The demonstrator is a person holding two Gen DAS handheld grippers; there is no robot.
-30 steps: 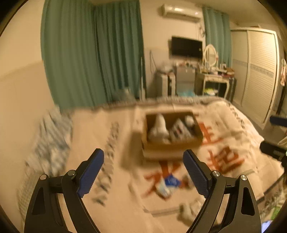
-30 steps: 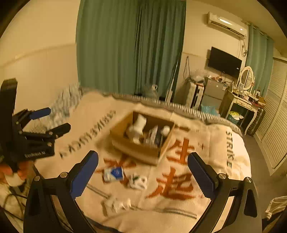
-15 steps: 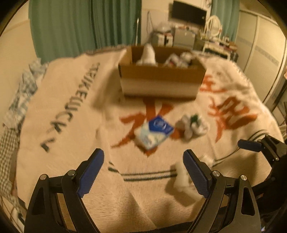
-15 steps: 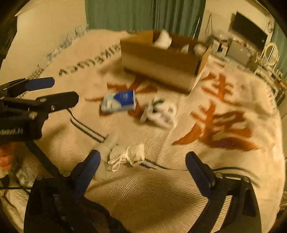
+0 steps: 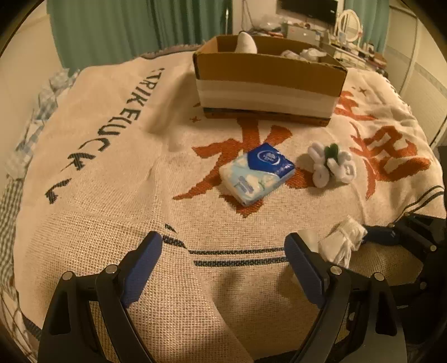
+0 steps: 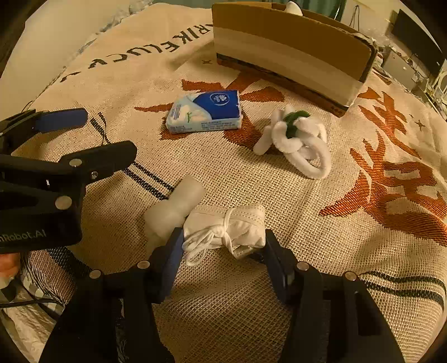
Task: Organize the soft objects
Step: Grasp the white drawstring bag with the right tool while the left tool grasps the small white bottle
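A folded white face mask (image 6: 226, 227) lies on the bed blanket, and my right gripper (image 6: 223, 245) has its jaws on either side of it, pads touching its ends. The mask also shows in the left wrist view (image 5: 345, 241). A soft white foam piece (image 6: 176, 208) lies just left of it. A blue tissue pack (image 5: 257, 171) (image 6: 205, 111) and a white fuzzy loop toy with a green centre (image 5: 331, 164) (image 6: 296, 139) lie farther off. The cardboard box (image 5: 268, 75) (image 6: 290, 47) holds several soft items. My left gripper (image 5: 223, 268) is open and empty above the blanket.
The woven blanket (image 5: 111, 173) with orange characters and black lettering covers the bed. Green curtains (image 5: 125, 28) hang behind, with a dresser and mirror (image 5: 347, 22) at the back right. The left gripper shows in the right wrist view (image 6: 69, 139).
Both grippers have dropped from a high view of the room down close to the blanket. My right gripper has narrowed its jaws around the white mask.
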